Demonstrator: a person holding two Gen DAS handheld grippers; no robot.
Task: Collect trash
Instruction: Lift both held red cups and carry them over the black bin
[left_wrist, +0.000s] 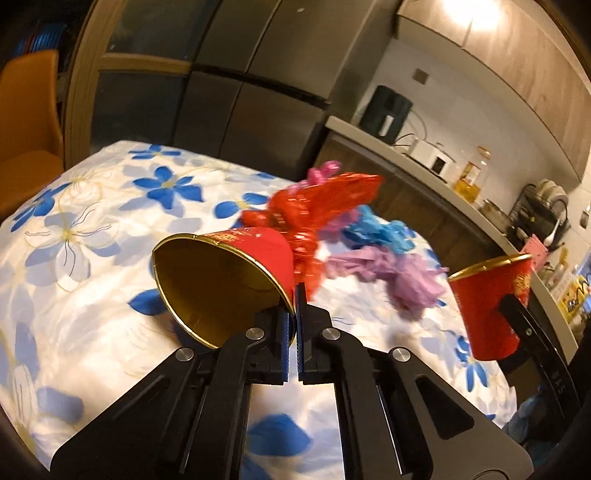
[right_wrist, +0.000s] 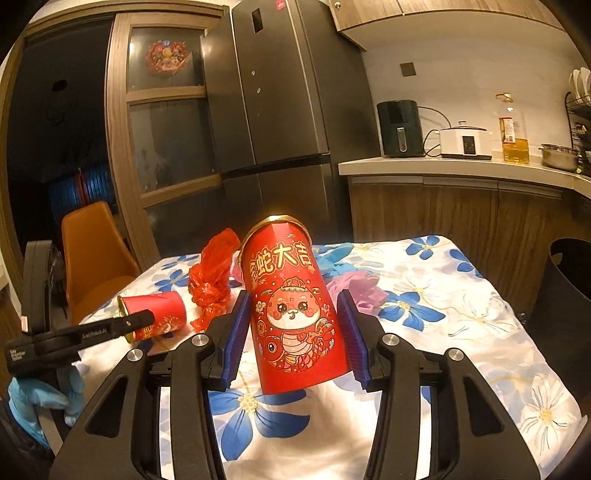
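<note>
My left gripper (left_wrist: 294, 328) is shut on the gold rim of a red paper cup (left_wrist: 221, 280) that lies tilted on its side, mouth toward the camera. In the right wrist view the same cup (right_wrist: 155, 314) lies at the table's left with the left gripper on it. My right gripper (right_wrist: 295, 332) holds a second red paper cup (right_wrist: 295, 310) with a cartoon snake, upright and slightly tilted, above the table; it also shows in the left wrist view (left_wrist: 487, 302). A knotted red plastic bag (right_wrist: 214, 284), purple crumpled paper (left_wrist: 406, 277) and blue crumpled paper (left_wrist: 380, 229) lie behind.
The table (right_wrist: 461, 332) has a white cloth with blue flowers. A black bin (right_wrist: 565, 295) stands at its right edge. An orange chair (right_wrist: 92, 258) stands at the left. A fridge (right_wrist: 277, 110) and a kitchen counter (right_wrist: 461, 166) with appliances are behind.
</note>
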